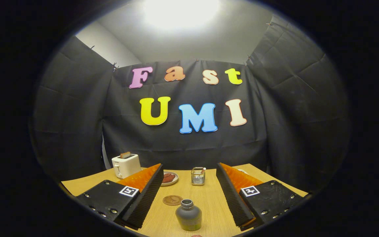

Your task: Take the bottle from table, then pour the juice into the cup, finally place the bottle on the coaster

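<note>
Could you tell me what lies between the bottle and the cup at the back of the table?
In the gripper view, the coaster lies just left of that line; otherwise bare table separates bottle and cup. The hand-held gripper is open.

A light wood-grain table (209,200) bears a dark grey bottle (188,215) with a metallic grey cap, a round brown coaster (172,200), a white toaster (126,165) holding a brown slice, a pale plate (175,180) of reddish-brown food and a silvery wire holder (198,176). The booth wall is black cloth.
</note>
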`<state>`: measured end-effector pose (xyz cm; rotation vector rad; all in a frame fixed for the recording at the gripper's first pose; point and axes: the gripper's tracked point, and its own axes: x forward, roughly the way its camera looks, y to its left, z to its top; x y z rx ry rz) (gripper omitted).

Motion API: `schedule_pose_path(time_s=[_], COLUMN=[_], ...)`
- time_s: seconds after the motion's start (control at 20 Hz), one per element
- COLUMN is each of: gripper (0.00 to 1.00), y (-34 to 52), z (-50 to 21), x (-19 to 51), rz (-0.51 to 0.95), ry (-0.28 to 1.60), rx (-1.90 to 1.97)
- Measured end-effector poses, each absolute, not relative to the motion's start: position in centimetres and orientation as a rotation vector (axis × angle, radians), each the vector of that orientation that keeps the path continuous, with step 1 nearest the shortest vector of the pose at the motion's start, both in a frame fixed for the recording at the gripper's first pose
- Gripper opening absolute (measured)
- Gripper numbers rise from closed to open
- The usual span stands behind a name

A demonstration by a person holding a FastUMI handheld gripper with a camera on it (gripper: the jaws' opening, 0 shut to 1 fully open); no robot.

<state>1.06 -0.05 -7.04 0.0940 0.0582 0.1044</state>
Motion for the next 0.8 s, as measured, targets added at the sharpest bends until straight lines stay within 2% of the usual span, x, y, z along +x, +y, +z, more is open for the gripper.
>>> schedule_pose_path(time_s=[0.8], gripper=[0.98], y=[1.8], z=[-17.7], x=[1.9], rz=[0.206], ry=[0.283], rx=[0.045])
